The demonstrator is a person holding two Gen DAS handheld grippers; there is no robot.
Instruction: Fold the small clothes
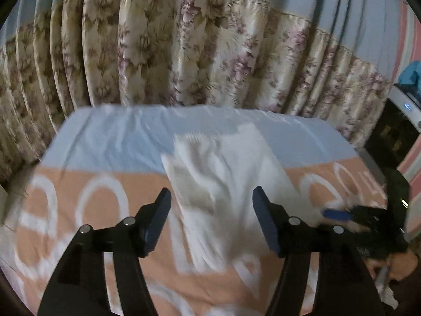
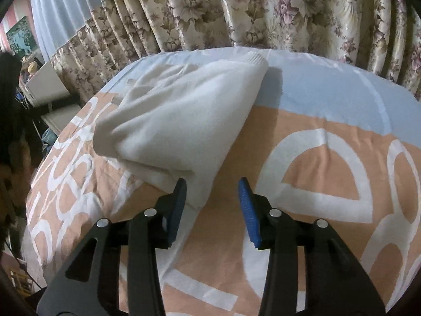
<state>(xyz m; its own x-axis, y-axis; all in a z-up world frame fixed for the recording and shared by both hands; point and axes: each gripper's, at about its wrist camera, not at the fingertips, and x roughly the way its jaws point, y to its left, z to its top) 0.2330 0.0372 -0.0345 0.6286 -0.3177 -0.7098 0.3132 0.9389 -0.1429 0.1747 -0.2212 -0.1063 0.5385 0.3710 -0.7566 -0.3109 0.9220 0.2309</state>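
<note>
A small white garment (image 1: pixel 226 173) lies partly folded on the bed, with a ribbed hem at its far end. In the right wrist view the garment (image 2: pixel 181 121) lies doubled over, its near corner between the fingers. My left gripper (image 1: pixel 211 197) is open and hovers over the garment's near part, empty. My right gripper (image 2: pixel 212 187) is open, low over the bed, with the garment's near corner just inside the left finger (image 2: pixel 179 194). The right gripper also shows in the left wrist view (image 1: pixel 339 214) at the garment's right edge.
The bed cover (image 2: pixel 315 163) is peach with white loops and a pale blue band at the far side. Floral curtains (image 1: pixel 184 52) hang right behind the bed. A dark cabinet (image 1: pixel 392 134) stands at the right, furniture (image 2: pixel 47 87) at the left.
</note>
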